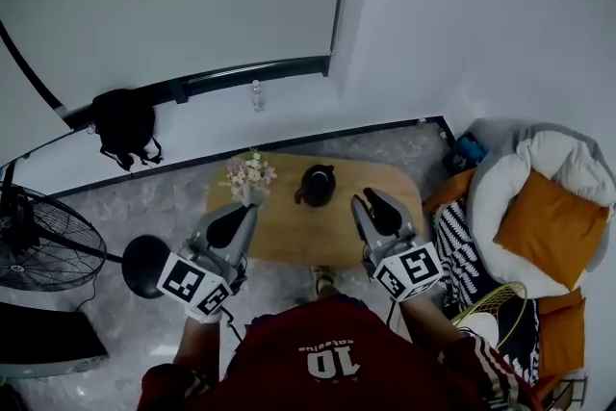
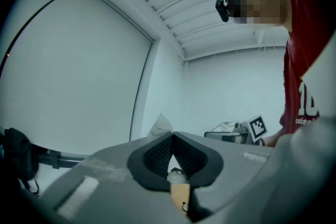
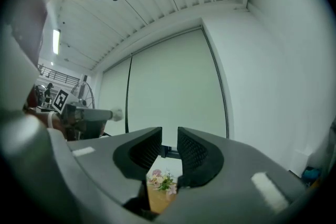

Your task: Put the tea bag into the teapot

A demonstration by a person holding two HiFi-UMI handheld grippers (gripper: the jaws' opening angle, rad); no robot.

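Note:
A black teapot [image 1: 316, 185] stands on the small wooden table [image 1: 385, 183], near its middle. My left gripper [image 1: 251, 208] hovers over the table's left front, in front of the flowers, tilted upward. In the left gripper view its jaws [image 2: 171, 137] are shut, and a small white tea bag [image 2: 160, 124] pokes out past the tips. The right gripper view shows that same white tea bag [image 3: 116, 113] at the left gripper's tip. My right gripper [image 1: 369, 200] hangs over the table's right front, to the right of the teapot. It [image 3: 169, 134] is open, with nothing between its fingers.
A vase of pale flowers [image 1: 250, 176] stands at the table's left back corner. A standing fan [image 1: 38, 241] and a round black stool [image 1: 144, 265] are on the left. On the right sits a white beanbag chair with an orange cushion [image 1: 547, 226].

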